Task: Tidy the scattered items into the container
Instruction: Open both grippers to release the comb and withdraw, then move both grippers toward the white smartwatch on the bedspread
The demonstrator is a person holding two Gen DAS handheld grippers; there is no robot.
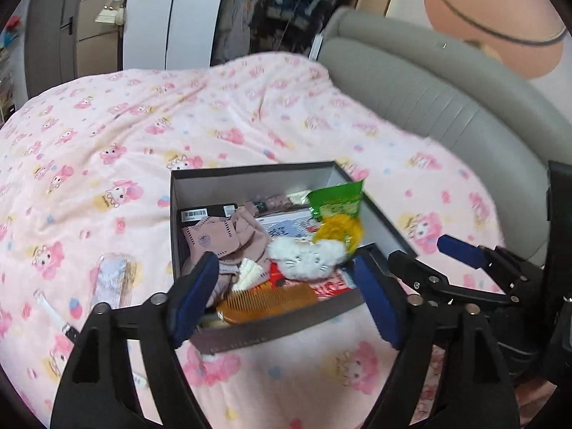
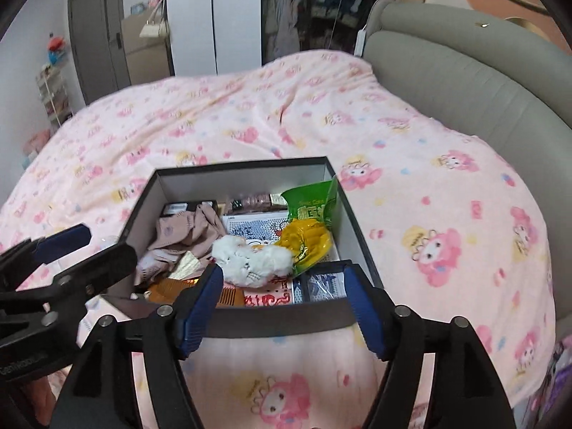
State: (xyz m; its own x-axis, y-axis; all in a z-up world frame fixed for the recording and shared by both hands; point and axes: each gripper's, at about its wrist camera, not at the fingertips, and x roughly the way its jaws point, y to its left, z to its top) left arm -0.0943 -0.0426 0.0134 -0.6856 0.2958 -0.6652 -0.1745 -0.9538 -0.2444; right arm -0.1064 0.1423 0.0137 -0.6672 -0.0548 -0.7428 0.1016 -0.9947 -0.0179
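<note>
- Both pairs of tongs stand wide open with nothing between the pads: the left tongs (image 1: pixel 286 296) low in the middle of their own view, the right tongs (image 2: pixel 282 307) likewise in theirs, both over the near edge of the box (image 1: pixel 250 173).
- The box sits mid-frame on the pink bed (image 1: pixel 107 125), already crowded: a white plush cat (image 1: pixel 304 255), a green snack bag (image 1: pixel 336 200), a yellow packet (image 1: pixel 338 230), pink cloth (image 1: pixel 221 236) and an orange comb (image 1: pixel 268 300) against the near wall.
- The green bag leans on the right-hand rim, partly above it; I'd guess a nudge could tip it out.
- Two things still lie on the bed at the lower left of the left view: a clear packet (image 1: pixel 114 279) and a white strap-like item (image 1: pixel 53 312), too blurred to name.
- The soft quilt gives, so pressing down beside the box may tilt it and spill the pile.
- The tongs sit close together; reaching across could knock them.
</note>
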